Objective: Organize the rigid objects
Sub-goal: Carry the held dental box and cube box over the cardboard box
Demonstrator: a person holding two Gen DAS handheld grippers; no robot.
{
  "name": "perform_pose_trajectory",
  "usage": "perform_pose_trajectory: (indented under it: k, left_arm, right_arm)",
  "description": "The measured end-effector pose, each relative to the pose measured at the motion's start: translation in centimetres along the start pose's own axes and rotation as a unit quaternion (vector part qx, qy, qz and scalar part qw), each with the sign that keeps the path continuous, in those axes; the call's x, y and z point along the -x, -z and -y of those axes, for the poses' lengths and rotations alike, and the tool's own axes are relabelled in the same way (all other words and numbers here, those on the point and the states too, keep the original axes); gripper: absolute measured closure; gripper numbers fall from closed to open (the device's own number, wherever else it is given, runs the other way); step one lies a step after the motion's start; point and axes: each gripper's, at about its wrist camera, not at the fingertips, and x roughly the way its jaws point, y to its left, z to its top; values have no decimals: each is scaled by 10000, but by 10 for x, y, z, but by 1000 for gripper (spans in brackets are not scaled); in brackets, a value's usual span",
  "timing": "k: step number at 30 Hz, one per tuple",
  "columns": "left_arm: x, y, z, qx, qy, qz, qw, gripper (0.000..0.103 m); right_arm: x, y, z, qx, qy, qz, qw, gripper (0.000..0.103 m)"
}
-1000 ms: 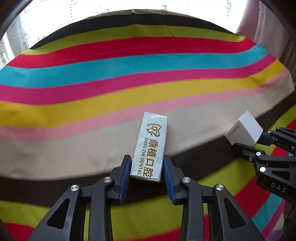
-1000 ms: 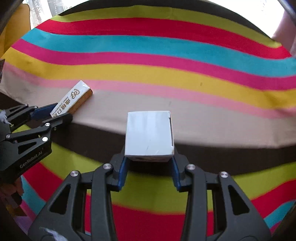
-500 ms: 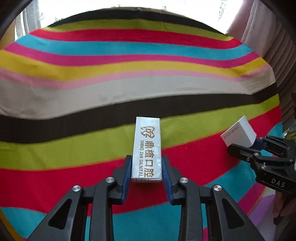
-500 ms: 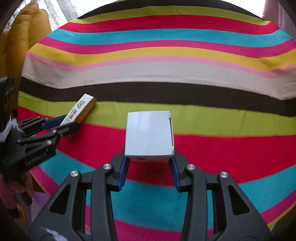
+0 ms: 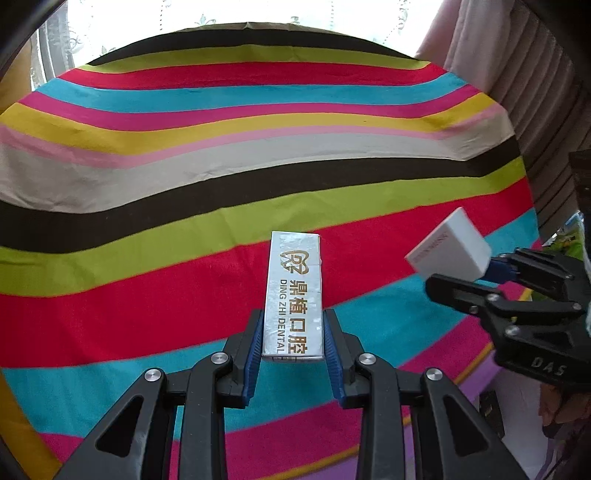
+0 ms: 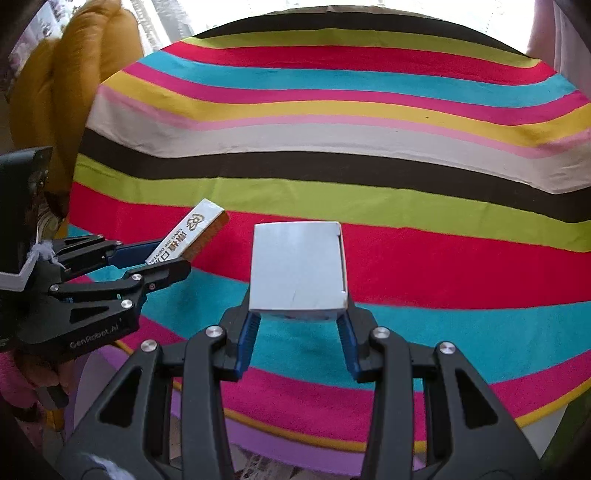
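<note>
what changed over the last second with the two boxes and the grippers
Both grippers drew back toward the near edge of the striped cloth, carrying their loads along. Unchanged: the left gripper is clamped on the silver dental box, the right gripper on the plain white carton, neither set down.

Both views are brightly lit by daylight from the window beyond the far edge of the striped cloth, where the picture is blown out to white. The stripes are bent into arcs by fisheye distortion, and the corners are darkened by the lens rim. Glare is seen on the silver box. Focus is sharp throughout, without motion blur.
</note>
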Motion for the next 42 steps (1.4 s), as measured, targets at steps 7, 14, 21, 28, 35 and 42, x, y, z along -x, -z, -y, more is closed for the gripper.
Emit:
perform_pose_trajectory:
  k: [7, 14, 21, 28, 35, 42]
  left_arm:
    - [12, 25, -1, 173, 71, 196, 9996, 71]
    - [22, 49, -3, 291, 110, 460, 9985, 71]
    - [42, 58, 2, 267, 110, 688, 9972, 71]
    - [52, 75, 13, 205, 37, 707, 9973, 71]
    - [71, 90, 29, 10, 80, 843, 9964, 71]
    - [91, 106, 47, -212, 125, 969, 9950, 71]
  right_arm:
    - [6, 17, -15, 12, -132, 20, 9999, 59]
    - [9, 31, -24, -9, -243, 20, 9997, 59]
    - [18, 41, -26, -111, -352, 108, 9993, 59]
    - [32, 50, -29, -90, -445, 219, 9987, 59]
    - [51, 61, -34, -33, -535, 370, 9979, 59]
    - [78, 79, -42, 153, -556, 535, 9969, 59]
